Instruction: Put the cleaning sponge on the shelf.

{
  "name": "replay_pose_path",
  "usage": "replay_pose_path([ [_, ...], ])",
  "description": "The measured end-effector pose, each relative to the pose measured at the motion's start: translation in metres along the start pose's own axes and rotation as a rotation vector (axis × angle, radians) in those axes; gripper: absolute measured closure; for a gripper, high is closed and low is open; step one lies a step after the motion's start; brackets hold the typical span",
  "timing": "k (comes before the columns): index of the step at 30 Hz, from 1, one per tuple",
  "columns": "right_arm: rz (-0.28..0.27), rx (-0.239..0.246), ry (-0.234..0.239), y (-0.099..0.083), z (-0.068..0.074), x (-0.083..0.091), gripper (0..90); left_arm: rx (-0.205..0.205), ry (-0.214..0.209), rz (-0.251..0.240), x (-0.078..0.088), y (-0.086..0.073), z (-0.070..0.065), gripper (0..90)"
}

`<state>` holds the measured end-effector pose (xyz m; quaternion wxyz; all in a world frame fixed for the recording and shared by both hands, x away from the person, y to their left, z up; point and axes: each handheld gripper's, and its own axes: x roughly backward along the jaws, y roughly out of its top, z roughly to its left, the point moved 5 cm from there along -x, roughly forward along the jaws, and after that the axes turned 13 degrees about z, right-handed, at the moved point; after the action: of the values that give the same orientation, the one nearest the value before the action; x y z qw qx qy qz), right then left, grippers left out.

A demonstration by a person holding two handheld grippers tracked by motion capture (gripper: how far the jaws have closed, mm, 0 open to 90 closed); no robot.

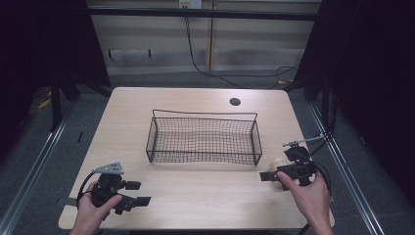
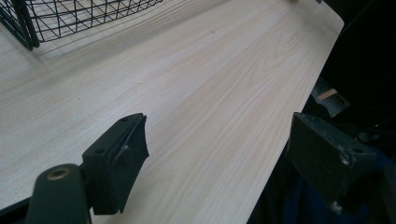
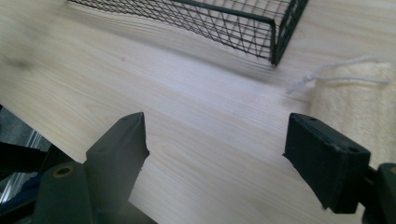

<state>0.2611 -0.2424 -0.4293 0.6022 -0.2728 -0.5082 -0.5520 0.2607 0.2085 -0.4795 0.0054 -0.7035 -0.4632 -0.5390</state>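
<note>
At the near edge of a pale wood tabletop [image 1: 195,196], the left hand-held gripper [image 1: 139,200] rests with jaws wide apart, holding nothing. The right hand-held gripper [image 1: 266,176], equally wide open and empty, sits just beside a cream cloth pouch with a white drawstring [image 3: 355,102]. Farther back, mid-table, stands an empty black wire basket [image 1: 203,139].

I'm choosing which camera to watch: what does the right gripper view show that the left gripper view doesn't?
The right gripper view alone shows a cream fuzzy cloth pouch with a white drawstring, lying beside the basket's corner. The left gripper view alone shows the table's rounded far edge and dark floor past it. Both share the black wire mesh basket, the light wooden table and open black jaws.
</note>
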Motion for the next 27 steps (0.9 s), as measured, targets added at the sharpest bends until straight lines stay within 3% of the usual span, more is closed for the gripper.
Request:
replay_pose_path([
  [3,0.032,-0.019,-0.009,-0.001,-0.005,0.000,22.4,-0.002,0.002,0.005,-0.001,0.000,0.000,19.7],
  [4,0.049,-0.022,-0.039,0.000,-0.012,0.002,24.3,0.000,0.000,0.008,-0.001,0.000,0.000,19.7],
  [6,0.058,-0.046,-0.053,0.002,-0.016,0.005,23.6,-0.001,0.000,0.009,-0.001,0.000,0.000,19.8],
  [16,0.123,-0.060,-0.135,0.014,-0.030,0.007,22.2,0.001,-0.001,0.008,-0.001,0.000,0.000,19.7],
  [18,0.162,-0.071,-0.136,0.016,-0.035,0.002,20.4,-0.001,0.000,0.006,-0.001,0.000,0.000,19.7],
  [27,0.221,-0.089,-0.172,0.026,-0.045,-0.002,19.7,-0.002,-0.004,0.010,-0.001,0.000,0.000,19.7],
])
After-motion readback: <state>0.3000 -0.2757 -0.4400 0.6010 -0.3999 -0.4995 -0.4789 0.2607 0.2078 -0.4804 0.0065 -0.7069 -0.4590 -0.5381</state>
